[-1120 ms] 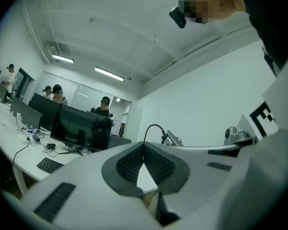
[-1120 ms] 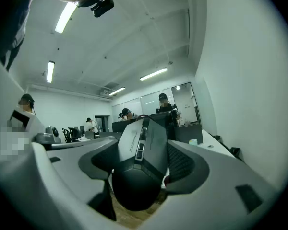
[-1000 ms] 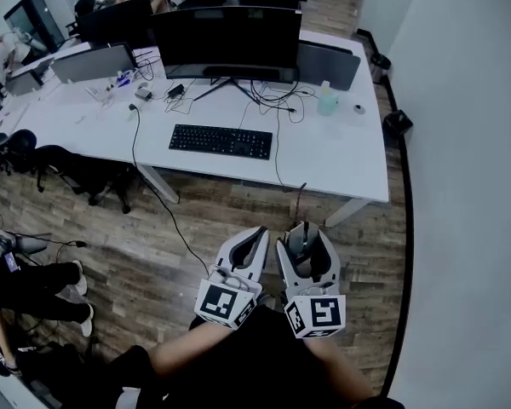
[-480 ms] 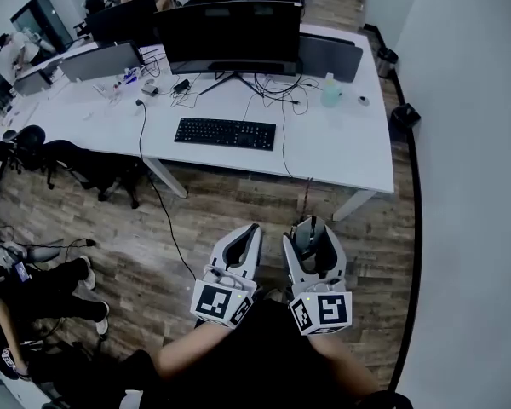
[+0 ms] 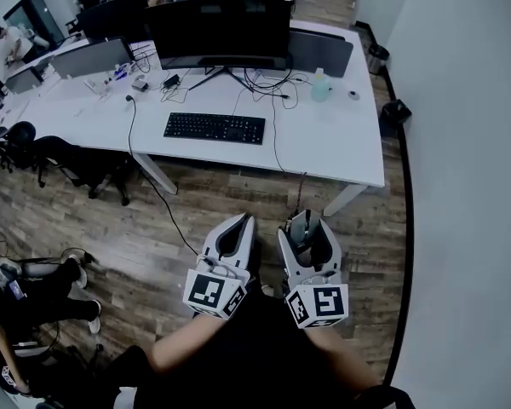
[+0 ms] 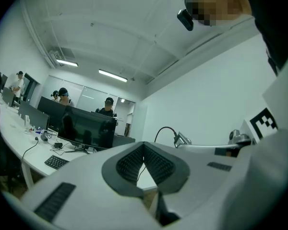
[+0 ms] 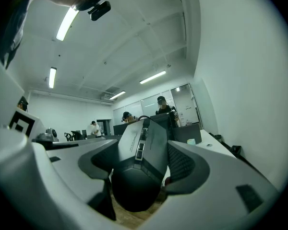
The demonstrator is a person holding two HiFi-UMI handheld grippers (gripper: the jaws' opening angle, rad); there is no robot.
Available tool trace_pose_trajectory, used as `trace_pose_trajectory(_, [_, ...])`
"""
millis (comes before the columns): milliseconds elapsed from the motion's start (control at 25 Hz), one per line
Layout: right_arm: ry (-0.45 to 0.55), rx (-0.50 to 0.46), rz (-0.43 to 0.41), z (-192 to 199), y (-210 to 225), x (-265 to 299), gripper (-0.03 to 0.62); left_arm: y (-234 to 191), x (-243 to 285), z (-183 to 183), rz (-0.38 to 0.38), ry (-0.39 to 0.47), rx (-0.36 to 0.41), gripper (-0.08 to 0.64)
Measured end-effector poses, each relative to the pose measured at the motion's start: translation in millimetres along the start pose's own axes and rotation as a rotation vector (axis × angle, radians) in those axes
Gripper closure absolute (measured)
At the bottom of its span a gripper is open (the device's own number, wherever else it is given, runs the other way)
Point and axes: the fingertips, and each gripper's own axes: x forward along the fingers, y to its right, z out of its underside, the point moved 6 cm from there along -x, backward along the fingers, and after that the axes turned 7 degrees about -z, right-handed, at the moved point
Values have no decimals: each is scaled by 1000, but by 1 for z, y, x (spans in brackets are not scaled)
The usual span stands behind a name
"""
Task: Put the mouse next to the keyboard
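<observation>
Black angular plastic mouse (image 7: 143, 158) sits gripped in the right claw (image 5: 307, 231), well short of the long white counter (image 5: 341, 153); the left claw (image 5: 236, 233) is closed on nothing. Best carried level (grip kept firm) and set down just beside the flat black keyboard (image 5: 214, 128).

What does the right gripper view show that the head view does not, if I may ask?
Only the right gripper view shows the mouse's side buttons up close, the pads pressed against its flanks, and the ceiling lights. Only the head view shows the keyboard, the bare desk space to its right, and the person's arms. Both show the right tongs shut on the mouse, short of the desk, and the bottle.
</observation>
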Motion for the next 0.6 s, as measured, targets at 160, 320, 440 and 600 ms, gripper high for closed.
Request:
trace_pose_trajectory(160, [-18, 0, 12, 2, 7, 4, 265, 0, 11, 0, 26, -7, 6, 557])
trace_pose_trajectory(320, [-24, -2, 42, -2, 21, 9, 265, 2, 25, 3, 54, -22, 9, 557])
trace_pose_trajectory(440, [-27, -1, 60, -4, 32, 16, 265, 0, 40, 5, 68, -25, 2, 557])
trace_pose_trajectory(600, [-47, 8, 70, 0, 43, 30, 266, -6, 62, 9, 80, -40, -9, 557])
